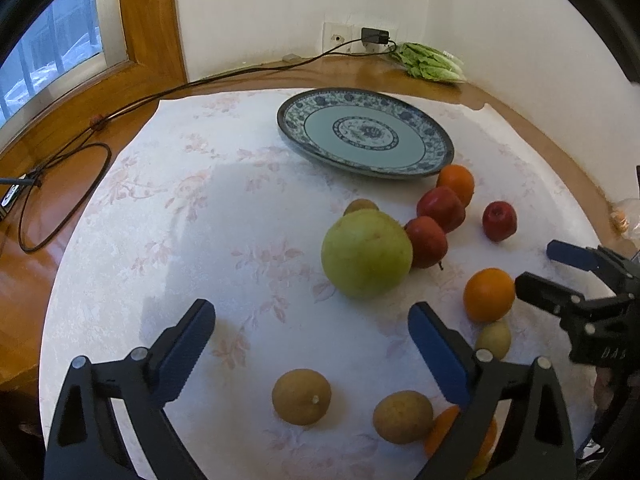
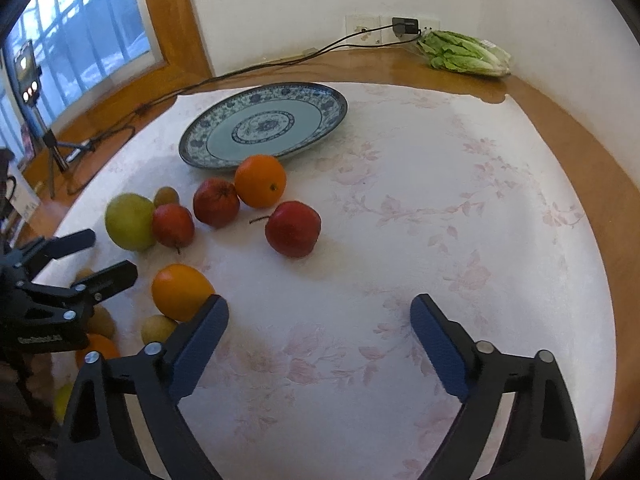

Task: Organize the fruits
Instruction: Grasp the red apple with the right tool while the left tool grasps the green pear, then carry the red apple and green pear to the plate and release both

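Both grippers, left (image 1: 312, 344) and right (image 2: 320, 332), have their fingers spread wide and grasp nothing. The fruits lie on the surface (image 2: 400, 240) below the empty plate (image 2: 264, 124). At lower right of the left view, an orange (image 1: 440, 432) is half hidden behind a finger. At lower left of the right view, the left gripper covers several small fruits.

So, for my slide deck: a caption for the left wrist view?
Open left gripper above scattered fruit, empty blue-patterned plate beyond, right gripper alongside.
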{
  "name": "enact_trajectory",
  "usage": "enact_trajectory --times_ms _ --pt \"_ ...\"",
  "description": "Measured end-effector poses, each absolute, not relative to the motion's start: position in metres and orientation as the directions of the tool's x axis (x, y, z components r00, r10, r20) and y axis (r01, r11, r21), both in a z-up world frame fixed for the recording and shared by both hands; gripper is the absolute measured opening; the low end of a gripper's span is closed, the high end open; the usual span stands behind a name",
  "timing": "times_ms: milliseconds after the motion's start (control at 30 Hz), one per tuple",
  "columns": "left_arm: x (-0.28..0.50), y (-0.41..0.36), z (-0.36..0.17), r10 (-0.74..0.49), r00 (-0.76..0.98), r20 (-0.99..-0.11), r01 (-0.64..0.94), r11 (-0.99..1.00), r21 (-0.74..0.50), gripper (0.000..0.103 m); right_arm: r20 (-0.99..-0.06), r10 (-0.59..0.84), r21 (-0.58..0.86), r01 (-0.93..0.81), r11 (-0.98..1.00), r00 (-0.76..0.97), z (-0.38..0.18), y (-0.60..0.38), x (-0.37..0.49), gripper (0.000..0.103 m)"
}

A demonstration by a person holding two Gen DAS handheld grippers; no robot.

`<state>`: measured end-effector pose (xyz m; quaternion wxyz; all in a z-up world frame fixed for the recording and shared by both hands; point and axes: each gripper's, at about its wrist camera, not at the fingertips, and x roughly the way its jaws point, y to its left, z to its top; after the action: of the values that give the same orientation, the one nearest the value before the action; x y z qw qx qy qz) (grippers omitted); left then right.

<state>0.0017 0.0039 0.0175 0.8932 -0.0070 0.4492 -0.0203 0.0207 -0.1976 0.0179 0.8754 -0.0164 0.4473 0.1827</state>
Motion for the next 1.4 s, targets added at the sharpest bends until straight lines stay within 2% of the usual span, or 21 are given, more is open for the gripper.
enact_trajectory --times_ms 133,367,567,600,800,867,967,1400 --pt "0.005 0.002 0.028 -0.063 0.611 -0.79 0.052 0.998 -0.039 0.094 -0.788 0.326 0.147 -0.355 0.923 0.522 0.027 -0.2 0.028 0.083" --pt "0.017 -0.004 0.041 -0.095 0.623 -0.777 0.086 0.995 -0.053 0.085 -0.806 0.349 0.144 -0.415 0.899 0.477 0.037 -0.189 0.044 0.061" --pt "0.023 -0.006 0.035 -0.116 0.599 -0.792 0.089 0.993 -0.079 0.068 -0.822 0.347 0.121 -0.457 0.881 0.452 0.035 -0.178 0.049 0.045" --pt "0.023 -0.005 0.034 -0.118 0.598 -0.793 0.086 0.993 -0.083 0.063 -0.826 0.349 0.127 -0.457 0.88 0.443 0.033 -0.178 0.051 0.043" --pt "0.024 -0.002 0.03 -0.174 0.581 -0.795 0.096 0.985 -0.145 0.047 -0.826 0.36 0.144 -0.455 0.879 0.434 0.028 -0.174 0.056 0.04" --pt "0.025 -0.004 0.03 -0.179 0.58 -0.795 0.101 0.984 -0.148 0.048 -0.822 0.365 0.151 -0.451 0.88 0.437 0.026 -0.173 0.058 0.039" --pt "0.024 -0.004 0.03 -0.177 0.58 -0.795 0.104 0.984 -0.144 0.047 -0.823 0.354 0.142 -0.443 0.885 0.445 0.024 -0.173 0.059 0.032" --pt "0.02 -0.004 0.052 -0.209 0.585 -0.784 0.134 0.978 -0.161 0.047 -0.791 0.377 0.14 -0.457 0.879 0.482 0.044 -0.178 0.05 0.032"
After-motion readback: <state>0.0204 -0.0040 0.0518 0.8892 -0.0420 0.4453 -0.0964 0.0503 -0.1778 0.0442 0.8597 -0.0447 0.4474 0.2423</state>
